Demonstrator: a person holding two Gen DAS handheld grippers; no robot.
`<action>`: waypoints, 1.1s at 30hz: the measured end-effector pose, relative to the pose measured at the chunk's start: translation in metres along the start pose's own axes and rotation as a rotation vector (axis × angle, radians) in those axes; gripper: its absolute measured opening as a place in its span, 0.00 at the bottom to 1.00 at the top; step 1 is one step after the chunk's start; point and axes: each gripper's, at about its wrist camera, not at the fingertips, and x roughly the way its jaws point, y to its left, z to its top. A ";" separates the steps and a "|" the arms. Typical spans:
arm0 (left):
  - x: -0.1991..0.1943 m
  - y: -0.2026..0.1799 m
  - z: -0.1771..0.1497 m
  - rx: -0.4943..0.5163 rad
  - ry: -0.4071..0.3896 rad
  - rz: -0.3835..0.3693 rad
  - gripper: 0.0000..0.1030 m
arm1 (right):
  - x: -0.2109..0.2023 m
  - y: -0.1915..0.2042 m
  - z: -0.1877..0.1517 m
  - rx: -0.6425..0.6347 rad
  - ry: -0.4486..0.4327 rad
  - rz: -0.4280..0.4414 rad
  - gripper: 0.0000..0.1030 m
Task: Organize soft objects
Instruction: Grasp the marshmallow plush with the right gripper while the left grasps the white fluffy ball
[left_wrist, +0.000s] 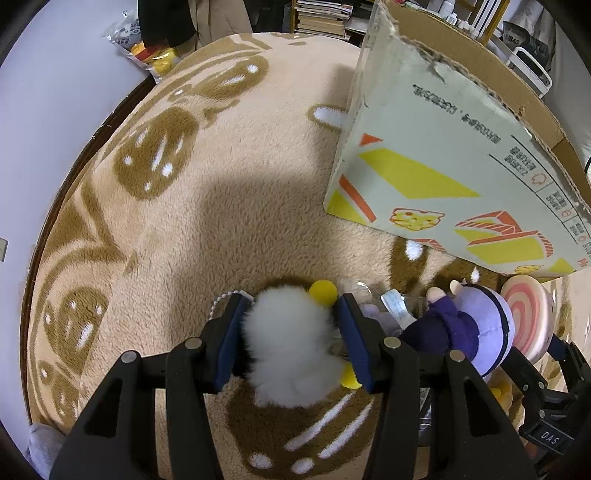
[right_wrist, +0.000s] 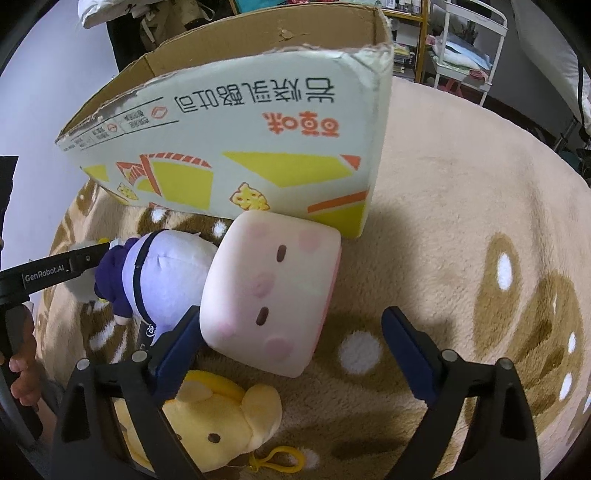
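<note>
Currently: left gripper (left_wrist: 291, 332) clamped on a fluffy white plush (left_wrist: 288, 354); right gripper (right_wrist: 291, 347) gaping, nothing pressed.

Blue pads squeeze the round white fur ball with yellow pom-poms above a fleece blanket (left_wrist: 207, 206), beige with brown blobs. Right jaws straddle a smooth pink block-shaped squishy (right_wrist: 273, 291), its left pad just beside it, the right pad well apart. Purple-clad doll (right_wrist: 162, 280) lies left of the block; printed cardboard box (right_wrist: 258, 155) stands behind. Yellow bear plush (right_wrist: 221, 428) shows only in the right wrist view.
</note>
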 end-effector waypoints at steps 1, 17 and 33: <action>0.000 0.000 0.000 -0.002 0.001 -0.001 0.49 | 0.000 0.000 0.000 0.000 0.001 0.001 0.93; -0.001 0.003 -0.001 -0.007 -0.004 0.014 0.35 | 0.002 0.011 -0.002 -0.012 0.021 0.070 0.54; -0.011 0.009 -0.006 -0.031 -0.015 -0.019 0.24 | -0.002 0.004 -0.001 -0.010 0.024 0.061 0.53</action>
